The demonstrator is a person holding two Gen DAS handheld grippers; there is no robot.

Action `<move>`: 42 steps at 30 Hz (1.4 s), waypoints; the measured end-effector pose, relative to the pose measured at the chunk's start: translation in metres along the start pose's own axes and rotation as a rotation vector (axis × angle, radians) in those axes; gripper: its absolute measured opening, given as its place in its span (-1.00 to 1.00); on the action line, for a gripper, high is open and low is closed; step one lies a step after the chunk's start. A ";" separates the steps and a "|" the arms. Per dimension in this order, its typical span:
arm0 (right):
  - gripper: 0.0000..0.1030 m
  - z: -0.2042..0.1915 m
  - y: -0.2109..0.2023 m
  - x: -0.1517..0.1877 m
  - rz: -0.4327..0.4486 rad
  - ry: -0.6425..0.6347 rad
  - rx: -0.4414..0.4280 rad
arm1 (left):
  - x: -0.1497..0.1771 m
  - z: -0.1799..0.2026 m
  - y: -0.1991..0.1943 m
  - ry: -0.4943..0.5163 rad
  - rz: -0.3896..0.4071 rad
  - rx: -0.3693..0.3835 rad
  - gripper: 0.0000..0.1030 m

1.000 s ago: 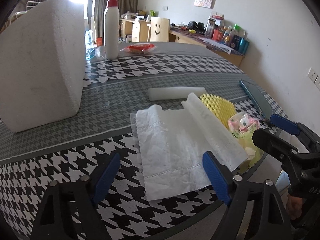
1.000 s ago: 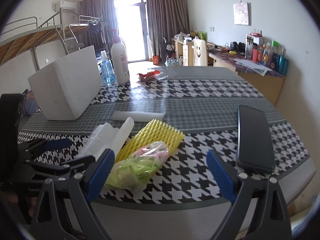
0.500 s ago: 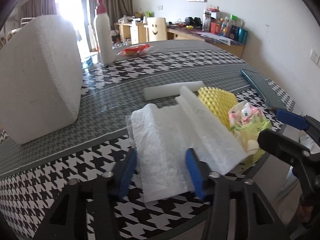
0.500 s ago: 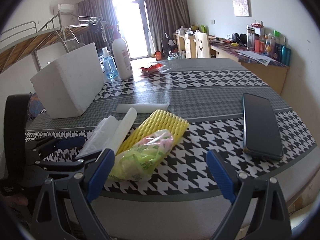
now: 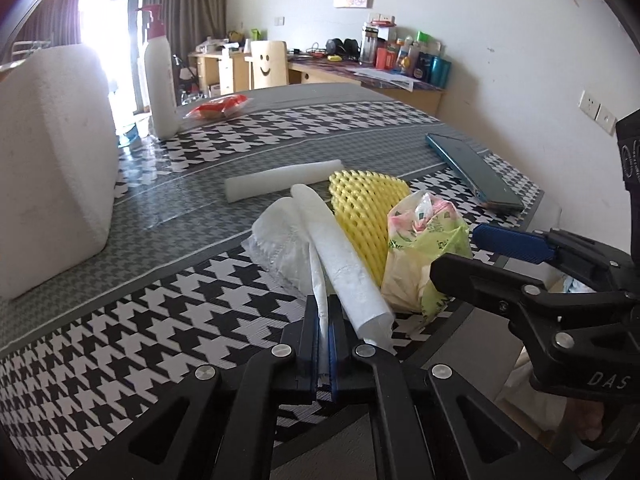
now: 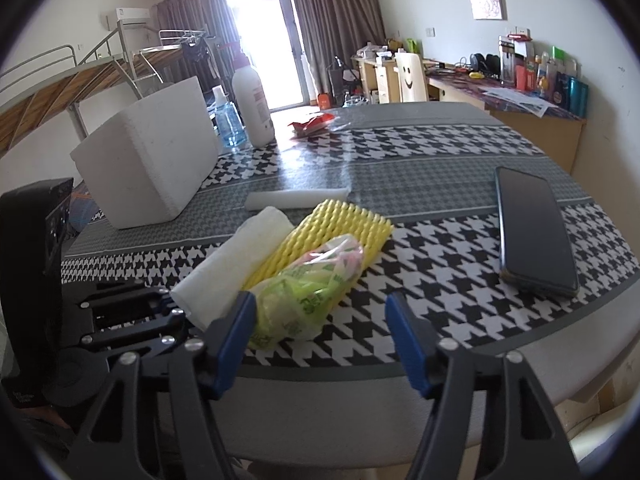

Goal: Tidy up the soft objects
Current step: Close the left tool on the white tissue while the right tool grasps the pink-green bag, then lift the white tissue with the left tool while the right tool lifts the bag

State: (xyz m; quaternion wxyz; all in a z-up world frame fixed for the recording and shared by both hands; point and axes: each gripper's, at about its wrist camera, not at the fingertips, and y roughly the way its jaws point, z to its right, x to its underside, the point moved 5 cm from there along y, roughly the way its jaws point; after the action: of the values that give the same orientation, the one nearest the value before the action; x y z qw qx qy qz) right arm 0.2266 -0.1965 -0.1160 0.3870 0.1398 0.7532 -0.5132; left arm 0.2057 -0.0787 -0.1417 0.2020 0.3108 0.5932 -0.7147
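Left gripper (image 5: 324, 332): pads closed flat on the near edge of the white paper sheet (image 5: 320, 264), a thin layer pinched between them. The sheet bunches and lifts toward the grip, one side curled into a loose roll; a pinch at the hem looks chosen so the sheet can be drawn or folded without crushing the rest.

Right gripper (image 6: 320, 336): jaws have just been closing but stand partly apart, pads pressing on nothing. Its left pad is just beside the green-and-pink plastic bag (image 6: 308, 284); contact cannot be made out from this angle. Probably lining up to take the bag.

Bag lies on the yellow foam net (image 6: 332, 228), which sits beside the sheet near the front edge of the houndstooth table (image 6: 440, 248). A white foam stick (image 6: 296, 199) lies just behind; the white foam block (image 6: 148, 164) stands well apart to the left. Dark phone (image 6: 534, 232) on the right.

Both grippers slope down toward the tabletop, side by side, close at the table's near edge.
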 end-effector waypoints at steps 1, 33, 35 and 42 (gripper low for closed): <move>0.32 -0.002 0.000 0.000 0.001 0.000 -0.002 | 0.001 -0.001 -0.003 -0.003 0.006 -0.003 -0.94; -0.38 -0.014 -0.008 -0.004 -0.005 -0.029 0.038 | -0.001 -0.009 -0.044 0.014 0.101 -0.019 -0.94; -0.38 -0.014 -0.011 -0.006 0.004 -0.029 0.046 | -0.004 -0.009 -0.049 0.016 0.115 -0.019 -0.94; -0.38 -0.017 -0.022 -0.012 0.038 -0.044 0.059 | -0.015 -0.010 -0.065 0.014 0.147 -0.024 -0.94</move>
State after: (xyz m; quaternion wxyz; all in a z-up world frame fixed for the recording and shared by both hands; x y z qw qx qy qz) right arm 0.2140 -0.1887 -0.0895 0.4086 0.1541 0.7262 -0.5309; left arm 0.1758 -0.0558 -0.0850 0.2532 0.3560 0.5788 -0.6886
